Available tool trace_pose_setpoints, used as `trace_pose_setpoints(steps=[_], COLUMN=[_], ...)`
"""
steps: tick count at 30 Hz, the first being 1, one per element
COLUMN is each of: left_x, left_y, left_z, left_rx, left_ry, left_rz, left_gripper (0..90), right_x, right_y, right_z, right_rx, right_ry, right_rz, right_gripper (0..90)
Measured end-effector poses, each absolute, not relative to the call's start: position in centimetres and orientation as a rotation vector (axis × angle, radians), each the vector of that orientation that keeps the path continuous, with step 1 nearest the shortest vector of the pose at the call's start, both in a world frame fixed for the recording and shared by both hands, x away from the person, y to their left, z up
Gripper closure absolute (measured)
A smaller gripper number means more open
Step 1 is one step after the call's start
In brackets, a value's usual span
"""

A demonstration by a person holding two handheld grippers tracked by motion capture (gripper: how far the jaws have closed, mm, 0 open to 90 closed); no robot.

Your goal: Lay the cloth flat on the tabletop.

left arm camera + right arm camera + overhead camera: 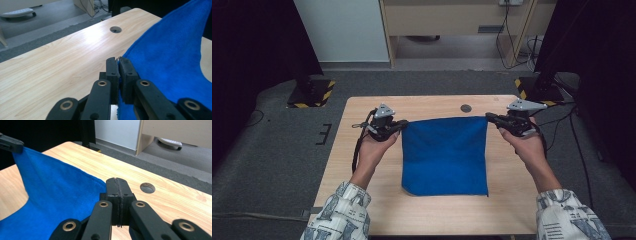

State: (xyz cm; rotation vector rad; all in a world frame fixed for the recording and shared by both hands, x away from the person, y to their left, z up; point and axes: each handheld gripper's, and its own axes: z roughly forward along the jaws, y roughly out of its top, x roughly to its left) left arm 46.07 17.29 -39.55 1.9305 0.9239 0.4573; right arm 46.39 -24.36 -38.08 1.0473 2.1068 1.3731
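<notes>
Your left gripper (401, 125) and right gripper (488, 117) each pinch a far corner of the blue cloth (446, 155), whose near edge rests on the tabletop (362, 150). Keep both corners level and taut while lowering.

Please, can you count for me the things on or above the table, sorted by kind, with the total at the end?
Blue cloth: 1
Grippers: 2, the left gripper and the right gripper, each shut on a far corner of the cloth
Round hole in the table: 1
Total: 4
</notes>
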Motion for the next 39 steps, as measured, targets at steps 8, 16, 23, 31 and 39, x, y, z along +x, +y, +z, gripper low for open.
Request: trace_pose_setpoints(steps=[8, 16, 23, 31, 39], left_x=[48.0, 48.7, 48.8, 48.1, 46.8], left_y=[17.3, 16.6, 16.1, 15.8, 16.1], left_z=[-40.6, -41.2, -42.0, -42.3, -42.9], left_rx=[1.922, 1.943, 1.957, 1.977, 1.977], left_ry=[0.955, 0.956, 0.964, 0.952, 0.932], left_rz=[0.488, 0.481, 0.466, 0.461, 0.443], left_gripper=[86.5, 90.0, 90.0, 90.0, 89.2], right_x=[47.9, 48.3, 49.3, 50.7, 51.6], right_y=[-24.6, -24.4, -24.4, -24.9, -24.8], right_z=[-39.3, -39.9, -41.1, -41.8, -42.5], right_rx=[1.086, 1.098, 1.129, 1.18, 1.212], right_ry=[2.105, 2.121, 2.146, 2.17, 2.177], right_rz=[1.351, 1.333, 1.267, 1.18, 1.133], right_gripper=[90.0, 90.0, 89.9, 89.9, 89.8])
